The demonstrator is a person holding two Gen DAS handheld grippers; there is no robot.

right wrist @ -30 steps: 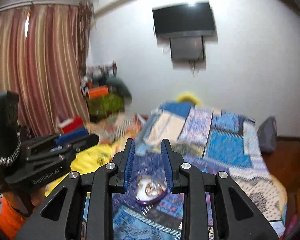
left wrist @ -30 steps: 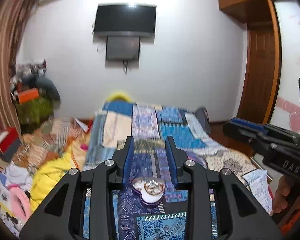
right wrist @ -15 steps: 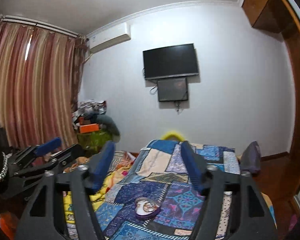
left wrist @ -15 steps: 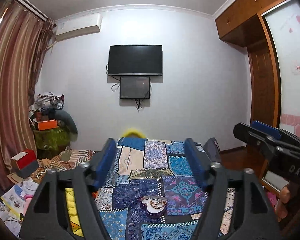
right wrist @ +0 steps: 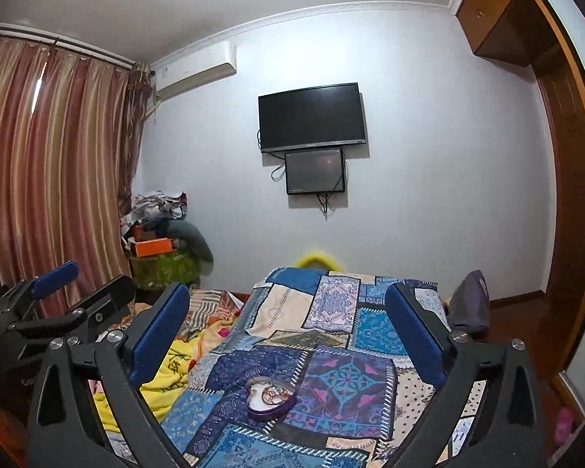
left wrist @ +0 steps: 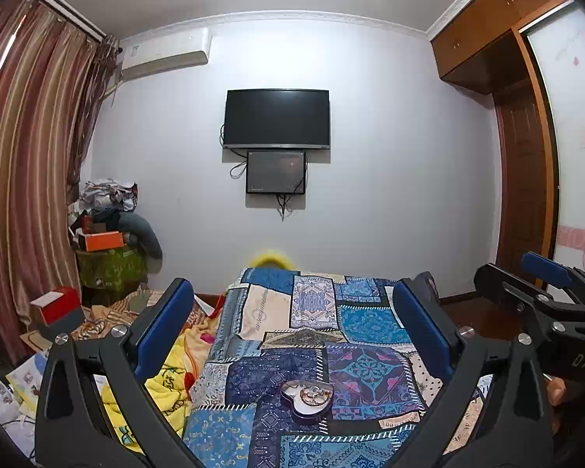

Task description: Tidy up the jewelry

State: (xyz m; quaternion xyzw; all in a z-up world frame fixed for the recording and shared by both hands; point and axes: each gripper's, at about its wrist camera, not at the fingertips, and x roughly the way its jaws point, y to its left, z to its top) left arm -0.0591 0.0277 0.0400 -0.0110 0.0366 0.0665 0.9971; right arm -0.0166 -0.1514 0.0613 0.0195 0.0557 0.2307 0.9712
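Left gripper [left wrist: 292,335]: we hold it raised above the bed, jaws spread wide, nothing between them. Blue pads [left wrist: 163,327] clean and bare.

Right gripper [right wrist: 284,335]: same condition, spread wide and empty, raised beside the left one. Each tool shows at the edge of the other's view, so they sit near each other.

Heart-shaped jewelry box [left wrist: 307,397]: lid off or absent, lying on the patchwork bedspread [left wrist: 366,327] below and ahead of both grippers, touched by neither. Gold-toned pieces show inside on a pale lining; how many we cannot tell.

Surroundings: yellow blanket [left wrist: 171,374] bunched just left of the bedspread; wall television [left wrist: 277,119] beyond.

Risks, as we judge them:
- The box rests on soft bedding. Pressing down on one rim could tip it and spill the pieces into the fabric folds.
- The pieces look small and thin. Wide pads may pinch several at once or miss altogether.
- Both grippers aim at one small box; converging together could make them collide.
- A dropped piece would be hard to find against the busy pattern.
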